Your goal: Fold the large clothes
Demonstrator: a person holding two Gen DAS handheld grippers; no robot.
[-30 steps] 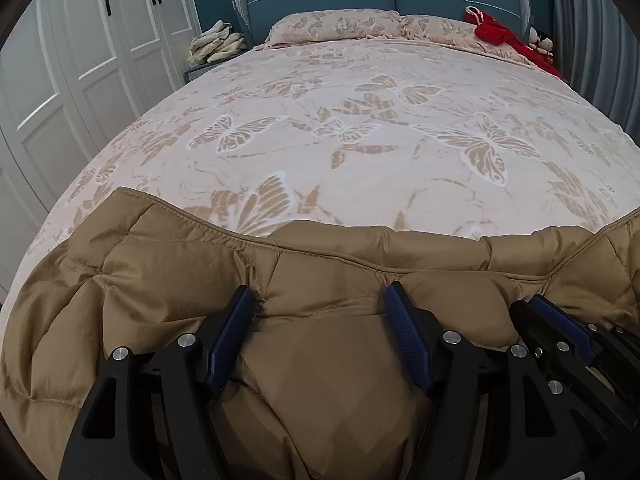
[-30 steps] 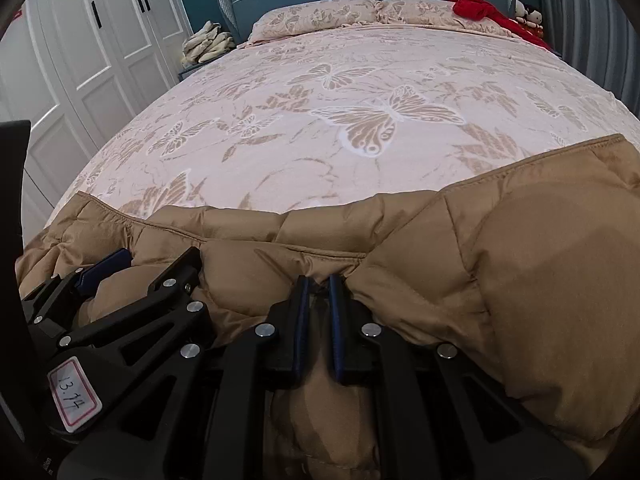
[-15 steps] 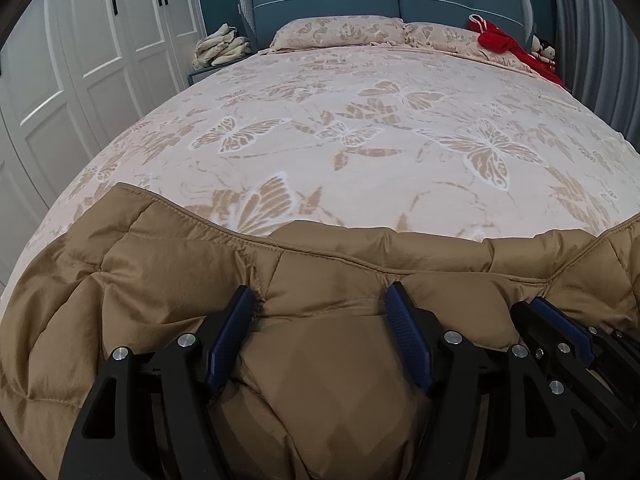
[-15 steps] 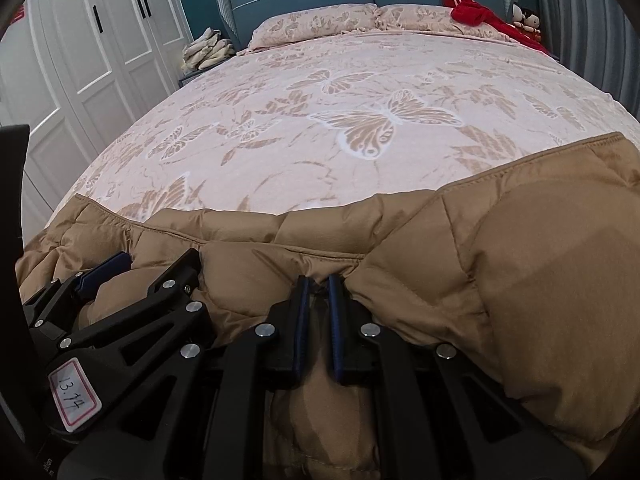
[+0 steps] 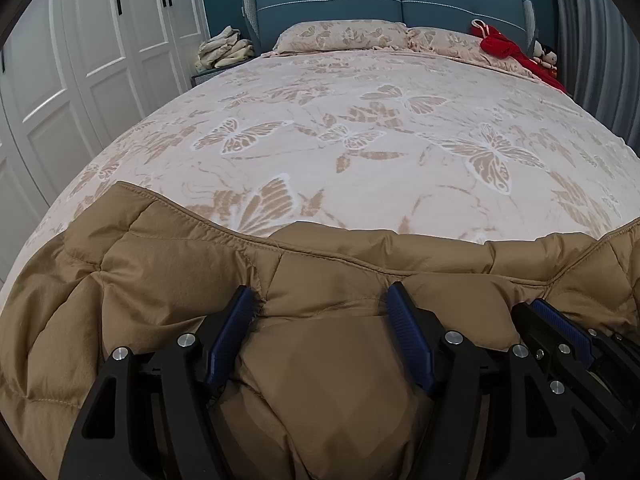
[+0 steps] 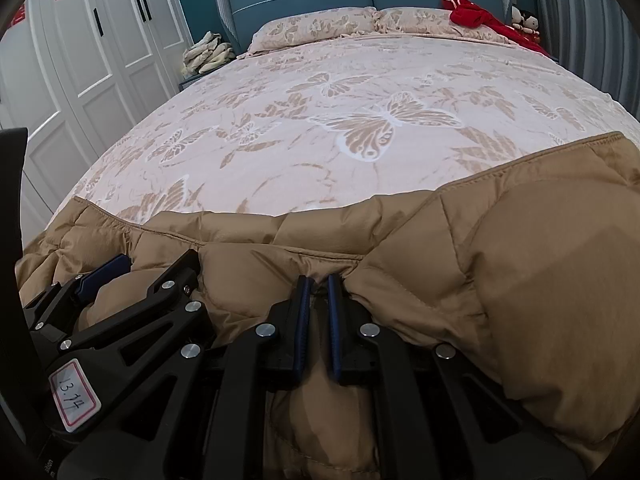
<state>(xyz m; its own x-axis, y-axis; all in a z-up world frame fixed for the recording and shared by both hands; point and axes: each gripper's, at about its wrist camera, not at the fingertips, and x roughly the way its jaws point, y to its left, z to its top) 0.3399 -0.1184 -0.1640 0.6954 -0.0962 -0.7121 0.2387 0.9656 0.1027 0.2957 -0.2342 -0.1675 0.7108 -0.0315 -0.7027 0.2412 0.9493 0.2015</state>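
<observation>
A tan quilted puffer jacket [image 5: 168, 276] lies across the near end of the bed; it also fills the lower part of the right wrist view [image 6: 520, 264]. My left gripper [image 5: 322, 300] is open, its blue pads wide apart with a bulge of jacket fabric between them. My right gripper [image 6: 319, 284] is shut on a pinch of the jacket's fabric near its stitched edge. The two grippers sit side by side: the right one shows at the right of the left wrist view [image 5: 560, 328], the left one at the left of the right wrist view [image 6: 132, 276].
The bed [image 5: 380, 128] has a pink butterfly-print cover, two pillows [image 5: 340, 34] and a blue headboard. A red garment [image 5: 504, 46] lies at the far right. Folded cloths [image 5: 224, 50] sit on a nightstand. White wardrobe doors [image 5: 80, 60] line the left.
Both grippers and the jacket have kept their positions relative to each other. The views have tilted up slightly, showing more of the headboard. Neither gripper has changed its opening.
</observation>
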